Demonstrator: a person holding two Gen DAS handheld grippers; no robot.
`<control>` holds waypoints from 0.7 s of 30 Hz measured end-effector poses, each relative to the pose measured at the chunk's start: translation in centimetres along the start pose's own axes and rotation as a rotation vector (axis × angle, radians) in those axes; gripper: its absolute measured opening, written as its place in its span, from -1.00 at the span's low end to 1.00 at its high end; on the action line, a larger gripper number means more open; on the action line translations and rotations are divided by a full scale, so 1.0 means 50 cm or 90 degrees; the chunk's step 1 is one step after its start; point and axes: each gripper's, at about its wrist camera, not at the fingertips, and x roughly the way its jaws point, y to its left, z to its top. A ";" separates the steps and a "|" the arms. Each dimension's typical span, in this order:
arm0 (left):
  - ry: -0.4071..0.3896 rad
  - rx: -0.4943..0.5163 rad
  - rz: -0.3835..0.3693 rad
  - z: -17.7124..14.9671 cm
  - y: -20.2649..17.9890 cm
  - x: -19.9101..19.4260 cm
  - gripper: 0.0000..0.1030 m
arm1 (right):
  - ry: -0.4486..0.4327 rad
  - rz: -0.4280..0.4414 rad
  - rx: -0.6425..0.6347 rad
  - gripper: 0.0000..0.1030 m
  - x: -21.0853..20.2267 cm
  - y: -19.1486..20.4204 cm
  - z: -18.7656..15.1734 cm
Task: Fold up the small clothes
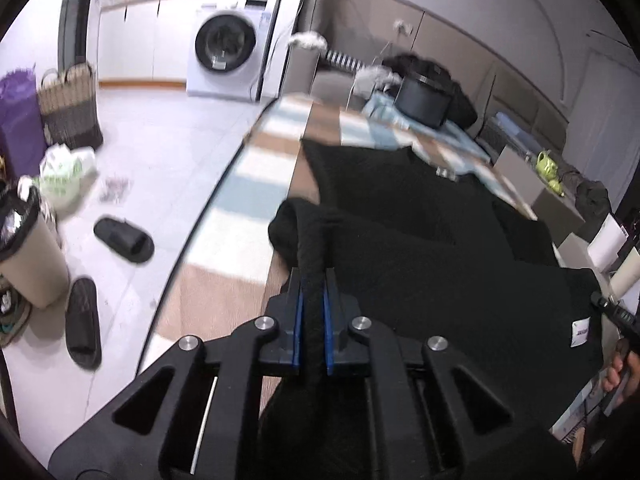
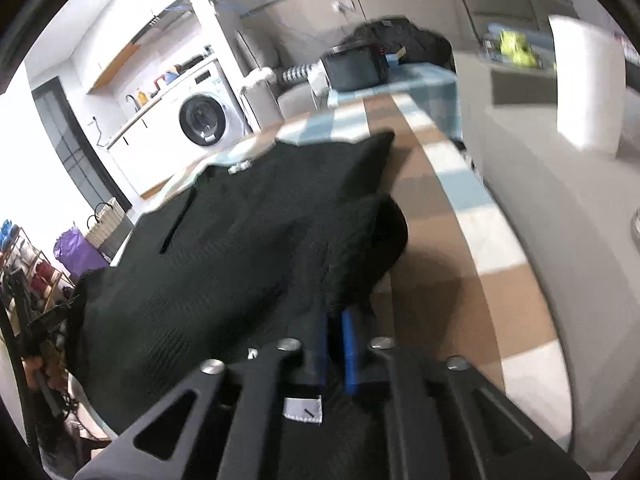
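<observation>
A black knit garment (image 1: 420, 232) lies spread on a table covered with a brown, white and blue checked cloth (image 1: 256, 192). My left gripper (image 1: 313, 280) is shut on a bunched edge of the garment at its near left side. In the right wrist view the same garment (image 2: 224, 240) covers the left of the table, and my right gripper (image 2: 334, 320) is shut on a fold of its near right edge. A white label (image 2: 303, 409) hangs below the right gripper's fingers. Another white tag (image 1: 581, 332) shows on the garment at the right.
A black pot (image 1: 424, 96) and dark bags stand at the table's far end. A washing machine (image 1: 226, 54), a woven basket (image 1: 68, 106), a bin (image 1: 28, 256) and black slippers (image 1: 124, 238) are on the tiled floor at left. A grey counter (image 2: 560, 240) runs along the right.
</observation>
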 end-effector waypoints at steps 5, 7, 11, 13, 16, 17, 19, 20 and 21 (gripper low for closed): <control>-0.031 -0.005 -0.008 0.052 -0.010 -0.013 -0.90 | -0.092 -0.011 0.035 -0.95 -0.042 -0.009 0.058; -0.036 -0.007 -0.005 0.074 -0.009 0.001 -0.90 | -0.103 -0.022 0.051 -0.95 -0.032 -0.016 0.082; -0.002 -0.041 0.010 0.109 0.010 0.072 -0.90 | -0.080 -0.071 0.066 -0.95 0.030 -0.023 0.111; 0.034 -0.048 0.019 0.110 0.016 0.114 -0.89 | -0.046 -0.105 0.072 -0.95 0.066 -0.028 0.112; 0.070 -0.058 0.036 0.094 0.024 0.138 -0.69 | 0.027 -0.112 0.094 -0.82 0.108 -0.049 0.106; 0.078 -0.061 0.046 0.087 0.027 0.137 -0.40 | 0.034 -0.103 0.105 -0.78 0.108 -0.057 0.101; 0.080 -0.073 0.061 0.075 0.033 0.133 0.07 | 0.047 -0.090 0.124 -0.18 0.101 -0.074 0.087; 0.075 -0.077 0.053 0.067 0.035 0.127 0.15 | 0.056 -0.078 0.132 -0.06 0.096 -0.081 0.079; 0.078 -0.072 0.044 0.064 0.032 0.125 0.15 | 0.062 -0.060 0.133 -0.04 0.092 -0.085 0.071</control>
